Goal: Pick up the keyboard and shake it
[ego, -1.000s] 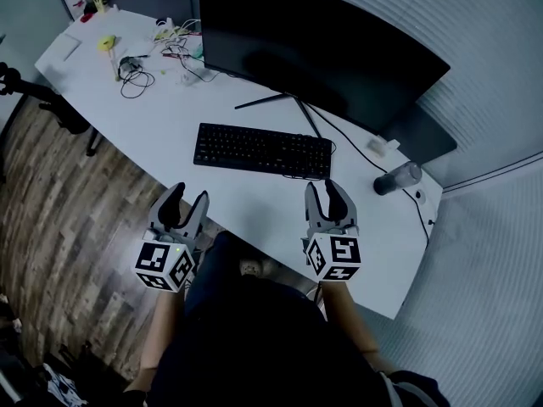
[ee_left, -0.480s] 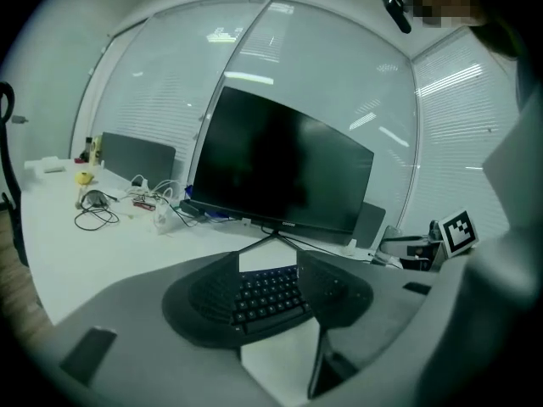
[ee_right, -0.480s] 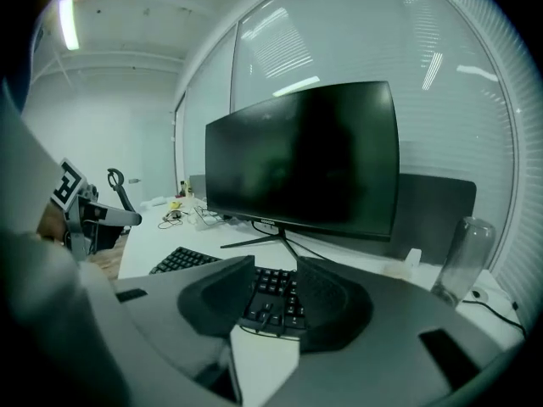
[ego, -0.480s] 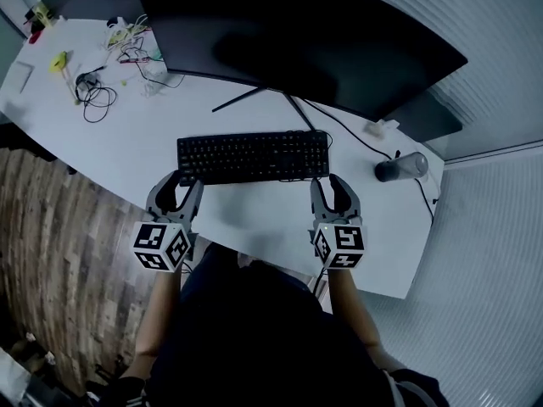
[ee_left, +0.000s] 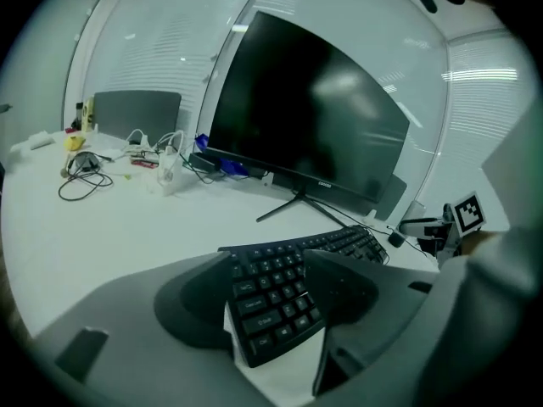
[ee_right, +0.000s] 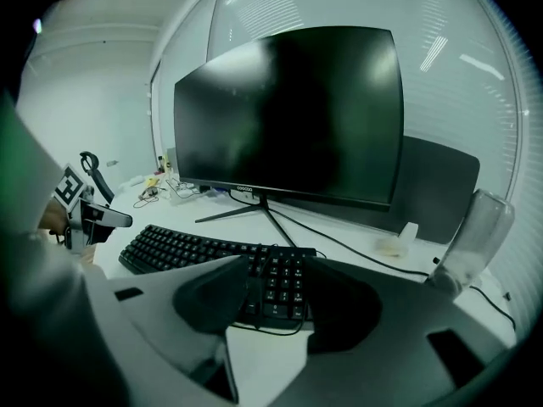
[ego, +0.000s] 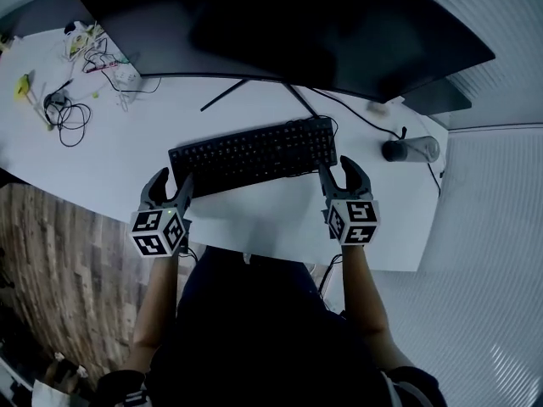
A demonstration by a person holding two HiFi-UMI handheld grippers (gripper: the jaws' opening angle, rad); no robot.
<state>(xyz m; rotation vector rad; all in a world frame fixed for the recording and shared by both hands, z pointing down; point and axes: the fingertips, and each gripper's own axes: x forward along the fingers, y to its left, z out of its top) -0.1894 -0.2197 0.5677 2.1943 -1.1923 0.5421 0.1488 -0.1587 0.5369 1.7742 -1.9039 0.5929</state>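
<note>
A black keyboard (ego: 254,153) lies flat on the white desk (ego: 254,214), in front of the monitor. My left gripper (ego: 170,186) is at the keyboard's left front corner. In the left gripper view that end of the keyboard (ee_left: 270,299) lies between the spread jaws of the left gripper (ee_left: 271,288). My right gripper (ego: 339,175) is at the right front corner. The number-pad end of the keyboard (ee_right: 280,282) shows between the jaws of the right gripper (ee_right: 276,293). Both pairs of jaws have just been opening, and no pad presses on the keyboard.
A large dark monitor (ego: 280,24) on a thin stand (ego: 246,93) rises right behind the keyboard. A grey bottle (ego: 411,149) lies at the right. Tangled cables (ego: 64,113) and small items sit far left. The desk's front edge meets wooden floor (ego: 51,270).
Both grippers have moved forward and down from the desk's front edge to the keyboard's two ends, and their jaws stand wider. The keyboard has not moved on the desk.
</note>
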